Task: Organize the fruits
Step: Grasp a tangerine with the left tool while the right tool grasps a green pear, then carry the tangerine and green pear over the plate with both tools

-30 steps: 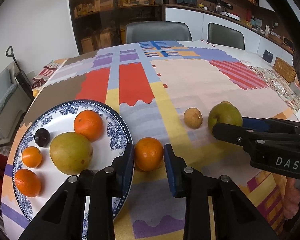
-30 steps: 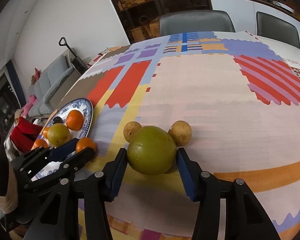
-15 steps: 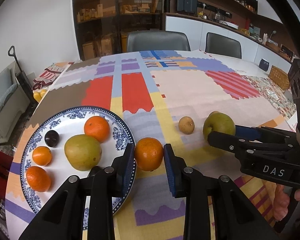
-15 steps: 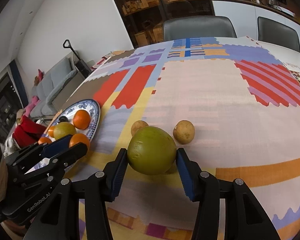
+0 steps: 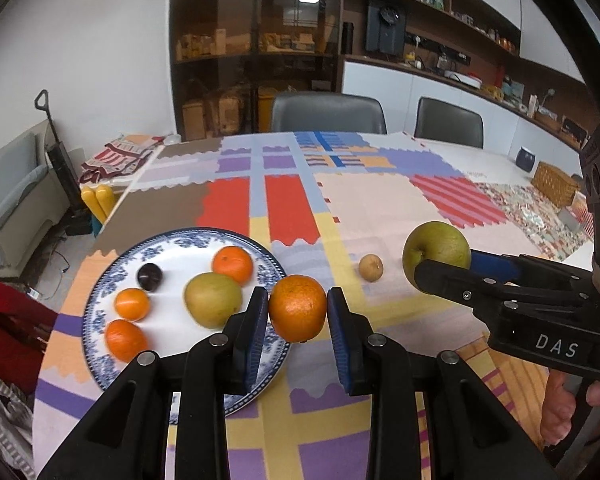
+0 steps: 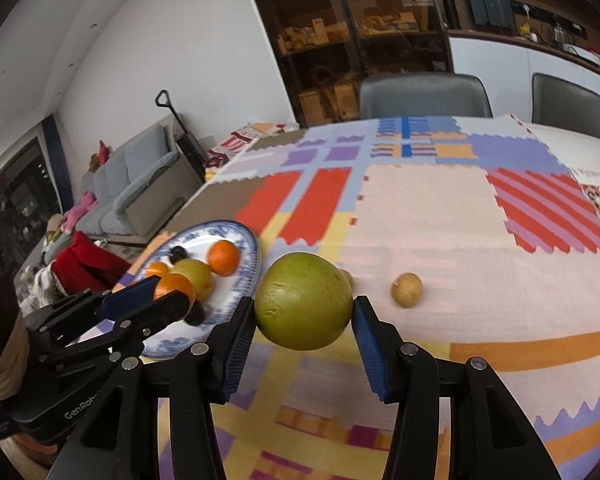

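My left gripper (image 5: 298,316) is shut on an orange (image 5: 297,307) and holds it above the table, just right of the blue-and-white plate (image 5: 100,300). The plate carries three oranges, a green pear (image 5: 213,300) and a dark plum (image 5: 149,276). My right gripper (image 6: 303,320) is shut on a large green pear (image 6: 303,306) and holds it in the air; that pear also shows in the left wrist view (image 5: 436,249). Small brown fruits lie on the cloth: one (image 6: 407,290) right of the pear, another (image 5: 371,267) in the left wrist view.
The table carries a patchwork cloth (image 5: 380,200). Two grey chairs (image 5: 328,112) stand at its far side. A wicker basket (image 5: 554,189) and a dark pot (image 5: 525,159) sit at the far right. A sofa (image 6: 140,184) is off to the left.
Both grippers have lifted their fruit off the table: the orange and the big green pear now hang above the cloth. Both views have risen and tilted up.
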Tool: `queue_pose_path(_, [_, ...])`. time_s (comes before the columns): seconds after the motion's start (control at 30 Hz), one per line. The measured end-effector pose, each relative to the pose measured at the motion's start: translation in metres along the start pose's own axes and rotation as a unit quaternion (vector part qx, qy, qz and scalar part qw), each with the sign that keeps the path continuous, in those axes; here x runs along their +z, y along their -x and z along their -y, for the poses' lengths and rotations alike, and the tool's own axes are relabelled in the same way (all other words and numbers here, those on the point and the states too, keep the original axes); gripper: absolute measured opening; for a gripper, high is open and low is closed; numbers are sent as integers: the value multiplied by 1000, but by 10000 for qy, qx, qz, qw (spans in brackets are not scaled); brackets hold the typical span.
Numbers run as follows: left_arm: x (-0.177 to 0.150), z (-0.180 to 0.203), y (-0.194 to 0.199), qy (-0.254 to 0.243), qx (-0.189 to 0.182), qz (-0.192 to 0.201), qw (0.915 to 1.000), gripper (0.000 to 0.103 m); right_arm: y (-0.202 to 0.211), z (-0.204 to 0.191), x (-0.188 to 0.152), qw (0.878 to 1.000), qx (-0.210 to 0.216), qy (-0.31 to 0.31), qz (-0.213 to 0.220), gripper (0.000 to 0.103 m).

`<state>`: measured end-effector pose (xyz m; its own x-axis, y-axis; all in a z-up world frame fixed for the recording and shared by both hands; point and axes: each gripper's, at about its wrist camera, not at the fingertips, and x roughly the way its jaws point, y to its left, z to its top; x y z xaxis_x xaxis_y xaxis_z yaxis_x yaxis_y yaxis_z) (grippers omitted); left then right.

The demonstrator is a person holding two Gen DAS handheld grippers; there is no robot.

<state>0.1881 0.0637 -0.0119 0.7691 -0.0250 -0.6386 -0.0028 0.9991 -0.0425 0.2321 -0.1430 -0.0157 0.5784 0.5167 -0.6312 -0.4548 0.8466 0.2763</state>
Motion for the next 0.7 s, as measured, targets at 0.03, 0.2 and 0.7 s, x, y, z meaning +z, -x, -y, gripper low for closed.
queue_pose_path(0.03, [-1, -3, 5, 29, 19, 37, 10000, 30, 3, -5, 1, 10000, 28, 49, 32, 50])
queue_pose_path(0.2, [-6, -15, 21, 135, 143, 106, 9998, 30, 8, -24, 2, 9997, 174, 167, 66, 50])
queue_pose_path(0.7, [-35, -62, 44, 475, 569, 37, 9972, 30, -9, -83, -5, 9957, 585, 702, -176, 50])
